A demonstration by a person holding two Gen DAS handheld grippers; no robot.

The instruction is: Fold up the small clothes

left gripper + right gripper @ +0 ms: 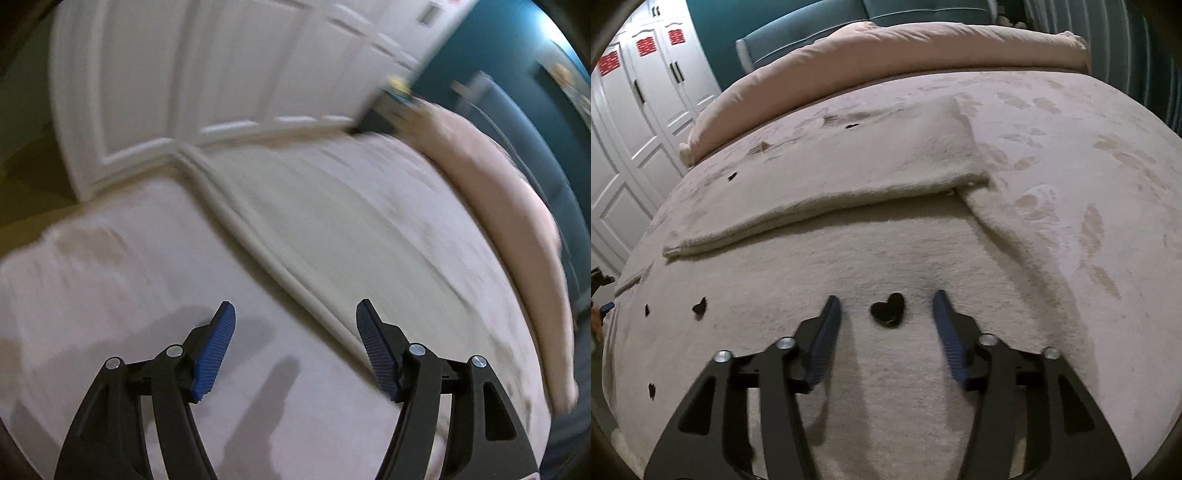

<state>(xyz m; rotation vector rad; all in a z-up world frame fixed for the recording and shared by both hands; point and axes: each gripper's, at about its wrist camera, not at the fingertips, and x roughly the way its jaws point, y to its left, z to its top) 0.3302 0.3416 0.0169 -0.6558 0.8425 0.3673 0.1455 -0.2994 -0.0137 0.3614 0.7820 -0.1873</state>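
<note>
**A:** How do your jaws stand?

**B:** Both pairs are apart, with nothing clamped between them. My right gripper [886, 306] hangs over a cream fuzzy garment [886, 254] spread on the bed [1108, 184]. One of its black heart-shaped patches [888, 308] shows in the gap between the blue pads [827, 332], but the pads do not press on the cloth.

**A:** And the left?

**B:** My left gripper [295, 321] is spread wide too, above the pale bed cover [110, 295]. That view is smeared with blur. A thick folded edge of the cream cloth [258, 236] runs slantwise just beyond the right-hand pad, and the pads are clear of it.

**A:** Where does the garment lie?

**B:** Flat on the bed, in the near and middle part as the right camera sees it. Its far portion is doubled over into a flap [831, 177] with a straight thick edge facing me. More small black hearts [700, 306] dot the left side of the cloth. To the right, the bed cover shows a faint feather pattern.

**A:** What else is around?

**B:** A pink quilt [886, 48] is bunched along the far side of the bed, before a teal headboard [812, 33]. White wardrobe doors [646, 110] stand at the left, with red paper cut-outs [644, 46] on the upper panels.
</note>
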